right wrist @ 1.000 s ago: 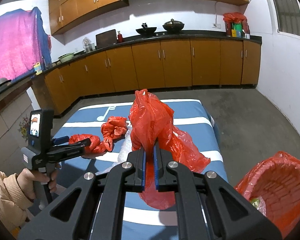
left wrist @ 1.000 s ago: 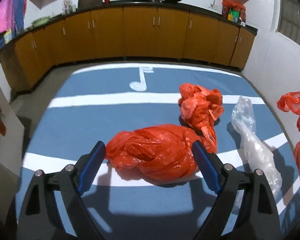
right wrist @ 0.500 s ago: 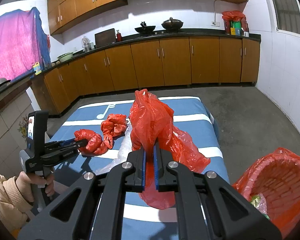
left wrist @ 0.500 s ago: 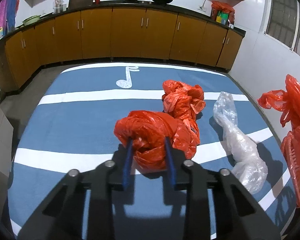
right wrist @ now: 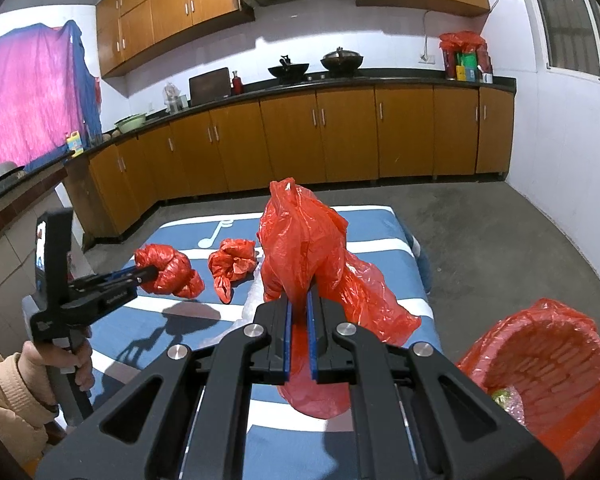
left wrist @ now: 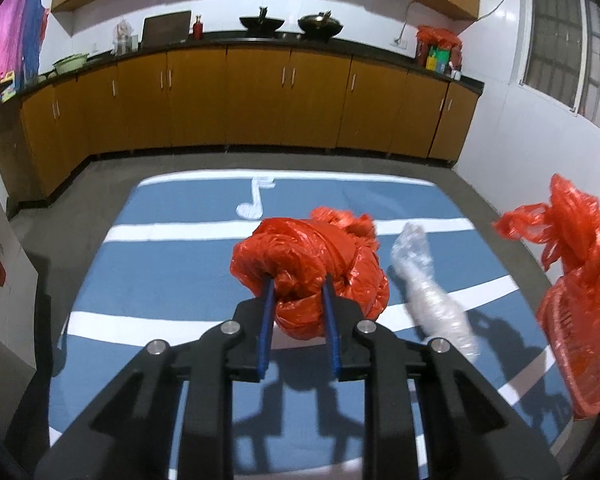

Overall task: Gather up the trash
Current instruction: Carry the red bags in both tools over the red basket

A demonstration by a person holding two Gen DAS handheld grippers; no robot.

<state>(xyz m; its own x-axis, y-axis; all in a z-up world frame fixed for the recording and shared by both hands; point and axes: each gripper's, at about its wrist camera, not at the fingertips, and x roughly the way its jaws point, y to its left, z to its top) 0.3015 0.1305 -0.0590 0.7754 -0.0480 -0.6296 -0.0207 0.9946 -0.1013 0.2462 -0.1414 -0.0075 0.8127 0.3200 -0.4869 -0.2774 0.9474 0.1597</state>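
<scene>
1. Left of the lined bin point(right wrist: 540, 364), over the blue cloth point(left wrist: 172, 264): left gripper point(left wrist: 298, 292) has just closed on a crumpled red bag point(left wrist: 300, 264), lifted clear.
2. Right gripper point(right wrist: 299, 308) clamps the bin liner's edge point(right wrist: 300, 240).
3. Next, likely: carry bag rightward into bin, release.

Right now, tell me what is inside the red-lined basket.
The basket wears a red bag as liner. Near its left inner wall lies a small green and yellow scrap. The right gripper's frame hides part of the bottom.

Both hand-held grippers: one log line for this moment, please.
left hand-held gripper: shut on crumpled red bag, lifted | right hand-held gripper: shut on red bag | basket: waiting
</scene>
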